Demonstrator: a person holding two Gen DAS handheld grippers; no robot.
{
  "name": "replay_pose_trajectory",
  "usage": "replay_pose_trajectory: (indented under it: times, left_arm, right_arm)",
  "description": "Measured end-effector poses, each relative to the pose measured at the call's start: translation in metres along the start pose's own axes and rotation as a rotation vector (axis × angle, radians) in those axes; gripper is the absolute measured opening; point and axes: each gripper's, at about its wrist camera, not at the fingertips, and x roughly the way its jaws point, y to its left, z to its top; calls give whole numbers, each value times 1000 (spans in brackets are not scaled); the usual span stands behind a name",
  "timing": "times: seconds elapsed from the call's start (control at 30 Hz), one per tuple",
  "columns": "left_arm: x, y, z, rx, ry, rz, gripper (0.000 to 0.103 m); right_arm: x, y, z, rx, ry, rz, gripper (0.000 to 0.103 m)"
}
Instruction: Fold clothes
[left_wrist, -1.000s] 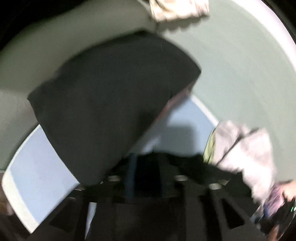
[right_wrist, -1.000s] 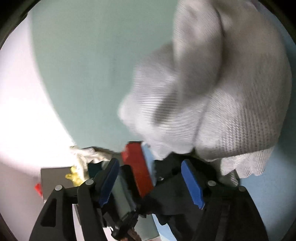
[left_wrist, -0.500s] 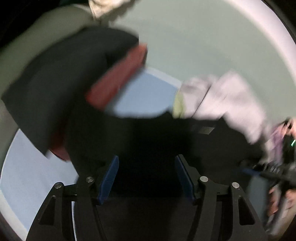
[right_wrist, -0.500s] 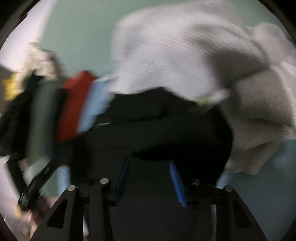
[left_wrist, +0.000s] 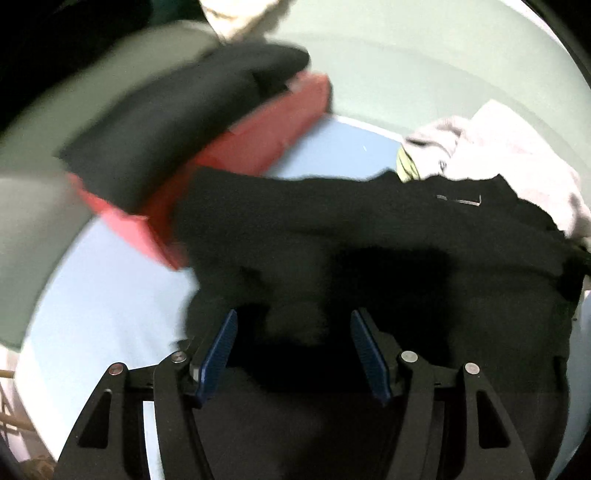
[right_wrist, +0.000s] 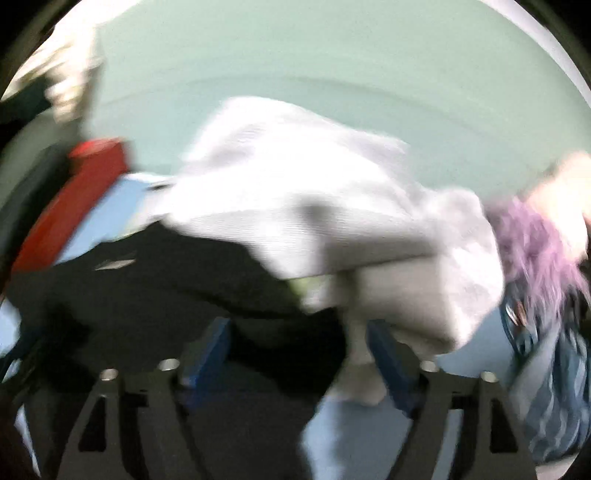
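Left wrist view, nearest: left tongs (left_wrist: 293, 354) stand wide apart, having just opened further; the crumpled black cloth garment (left_wrist: 369, 236) lies under and between them, pads not pressing it.
Right wrist view, nearest: right tongs (right_wrist: 299, 350) also spread, jaws just opened; the black garment's edge and a fold of the white knitted garment (right_wrist: 332, 206) sit between them, ungripped as far as the blur allows.
Middle ground: black garment lies on the pale blue surface (left_wrist: 110, 295), touching the white knit on its right.
Further off: folded red cloth (left_wrist: 258, 136) with a folded dark grey cloth (left_wrist: 166, 122) on top, just beyond the black garment.
Far right: purple fluffy fabric (right_wrist: 532, 243), blurred.
Step in hand, judged: take fresh hold on the black garment.
Doing it well: pinch one layer at each outer edge, clear of the white knit, then draw flat.
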Motion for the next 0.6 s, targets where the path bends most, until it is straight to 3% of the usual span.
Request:
replay_pose_trajectory:
  times: [0.1, 0.17, 0.23, 0.3, 0.4, 0.43, 0.5, 0.57, 0.6]
  left_arm:
    - [-38, 12, -13, 1, -115, 33, 66]
    - [-63, 20, -22, 3, -188, 53, 66]
    - [-83, 26, -29, -2, -230, 74, 66]
    - [-102, 31, -39, -28, -248, 75, 66]
    - [-129, 34, -55, -69, -278, 45, 66]
    - [-136, 34, -59, -62, -288, 39, 66]
    - [-148, 35, -67, -47, -302, 24, 67]
    - [-157, 31, -77, -27, -293, -17, 68]
    - [-160, 30, -81, -20, -284, -36, 68]
  right_arm:
    - [23, -22, 3, 175, 142, 120, 80]
    - [-4, -26, -8, 216, 86, 222, 76]
    - [-27, -19, -25, 165, 23, 274, 87]
    - [-35, -5, -55, 24, 35, 230, 90]
    - [-8, -1, -103, -70, 218, 94, 79]
    - [-1, -5, -113, -49, 271, 68, 81]
    - [-20, -19, -139, 5, 222, 49, 84]
    - [-27, -25, -161, -6, 325, 58, 85]
    - [-35, -28, -169, -18, 330, 86, 84]
